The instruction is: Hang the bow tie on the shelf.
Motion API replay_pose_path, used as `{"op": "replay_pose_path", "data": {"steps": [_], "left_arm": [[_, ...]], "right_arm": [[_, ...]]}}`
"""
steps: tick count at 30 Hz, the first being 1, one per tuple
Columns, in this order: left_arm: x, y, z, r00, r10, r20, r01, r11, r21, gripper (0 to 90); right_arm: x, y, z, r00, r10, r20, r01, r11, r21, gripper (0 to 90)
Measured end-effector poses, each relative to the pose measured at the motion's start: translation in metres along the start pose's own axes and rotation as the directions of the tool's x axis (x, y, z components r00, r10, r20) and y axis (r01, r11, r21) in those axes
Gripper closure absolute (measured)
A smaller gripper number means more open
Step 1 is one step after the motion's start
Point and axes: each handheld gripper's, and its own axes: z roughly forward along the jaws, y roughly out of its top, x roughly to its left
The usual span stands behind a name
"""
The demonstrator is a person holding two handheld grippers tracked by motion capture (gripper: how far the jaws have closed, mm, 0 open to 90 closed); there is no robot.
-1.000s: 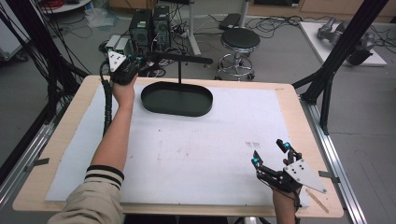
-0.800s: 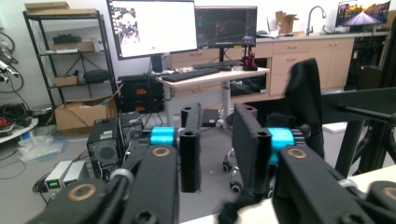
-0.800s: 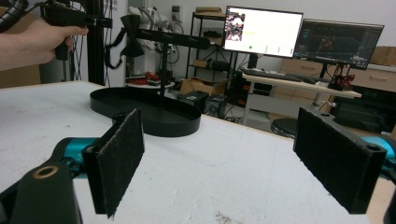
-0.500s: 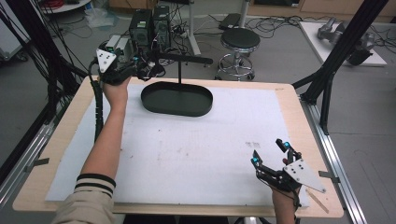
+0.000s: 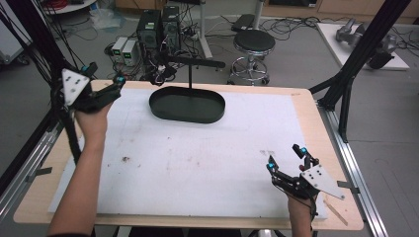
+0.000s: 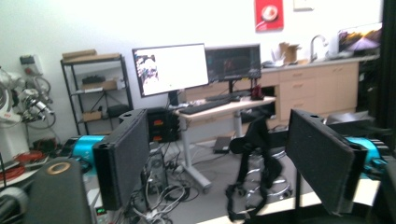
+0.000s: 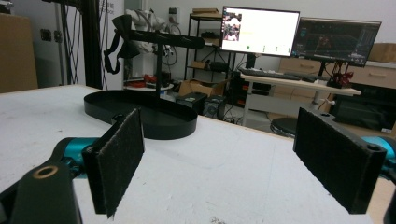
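Black tray stand (image 5: 187,104) sits at the far middle of the bench (image 5: 306,113); the left gripper (image 5: 106,92), released and empty, could bump it; right gripper (image 5: 286,160) gapes empty

a light wooden table (image 5: 301,101) carries a large white foam sheet (image 5: 207,163) over most of its top. a black oval metal tray (image 5: 187,104) with an upright t-shaped stand sits toward 12 o'clock.
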Motion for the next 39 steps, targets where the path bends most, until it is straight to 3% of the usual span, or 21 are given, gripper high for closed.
{"op": "replay_pose_path", "data": {"steps": [4,6,7,8,10,14,15,17,19,20,21,23,26,30,39], "left_arm": [[0.000,0.007,-0.042,0.9996,0.012,0.024,-0.011,0.9995,-0.029,19.5],[-0.002,0.001,-0.074,0.9986,0.004,0.053,-0.002,0.9998,-0.022,19.3],[-0.002,0.001,-0.074,0.9986,0.004,0.053,-0.002,0.9998,-0.022,19.2],[-0.001,-0.009,-0.090,0.9987,0.000,0.052,0.001,1.0000,-0.004,19.2],[0.001,-0.020,-0.105,0.9989,-0.019,0.042,0.019,0.9997,0.015,19.2],[0.004,-0.039,-0.132,0.9978,-0.059,0.031,0.058,0.9978,0.031,18.4],[0.004,-0.039,-0.132,0.9978,-0.059,0.031,0.058,0.9978,0.031,18.2],[0.002,-0.056,-0.145,0.9971,-0.061,0.044,0.059,0.9967,0.056,16.9],[0.001,-0.061,-0.148,0.9969,-0.067,0.042,0.065,0.9964,0.055,16.9],[0.002,-0.066,-0.148,0.9957,-0.066,0.065,0.060,0.9943,0.088,15.8],[0.002,-0.066,-0.149,0.9958,-0.068,0.062,0.062,0.9937,0.093,15.4],[0.001,-0.068,-0.153,0.9935,-0.087,0.073,0.082,0.9942,0.069,15.4],[-0.001,-0.071,-0.153,0.9923,-0.092,0.082,0.087,0.9936,0.073,15.4],[-0.001,-0.079,-0.154,0.9901,-0.116,0.078,0.110,0.9907,0.080,15.4],[0.000,-0.083,-0.157,0.9911,-0.119,0.059,0.116,0.9914,0.061,15.4]], "right_arm": [[0.001,0.000,0.000,1.0000,0.003,-0.002,-0.003,1.000,0.006,15.2],[0.001,0.000,0.000,1.0000,0.004,-0.002,-0.004,1.000,0.010,15.0],[0.002,0.000,0.000,1.0000,0.004,-0.001,-0.004,1.000,0.013,14.9],[0.002,0.000,0.000,1.0000,0.004,-0.001,-0.004,1.000,0.015,14.7],[0.002,-0.001,-0.001,1.0000,0.005,-0.001,-0.005,1.000,0.017,14.3],[0.000,-0.001,-0.002,0.9999,0.011,0.007,-0.011,1.000,0.019,13.7],[-0.001,-0.001,-0.002,0.9999,0.013,0.010,-0.013,1.000,0.020,13.5],[-0.003,-0.002,-0.003,0.9997,0.017,0.018,-0.017,1.000,0.021,12.5],[-0.003,-0.002,-0.003,0.9996,0.015,0.023,-0.015,1.000,0.018,12.4],[-0.004,-0.002,-0.006,0.9993,0.018,0.033,-0.019,1.000,0.017,12.0],[-0.004,-0.002,-0.007,0.9990,0.020,0.040,-0.021,1.000,0.014,11.8],[-0.005,-0.002,-0.010,0.9985,0.028,0.047,-0.029,1.000,0.012,11.8],[-0.006,-0.002,-0.012,0.9982,0.030,0.053,-0.030,0.999,0.011,11.8],[-0.009,-0.002,-0.014,0.9975,0.035,0.061,-0.036,0.999,0.005,11.8],[-0.009,-0.005,-0.013,0.9972,0.045,0.060,-0.046,0.999,0.018,11.8]]}}
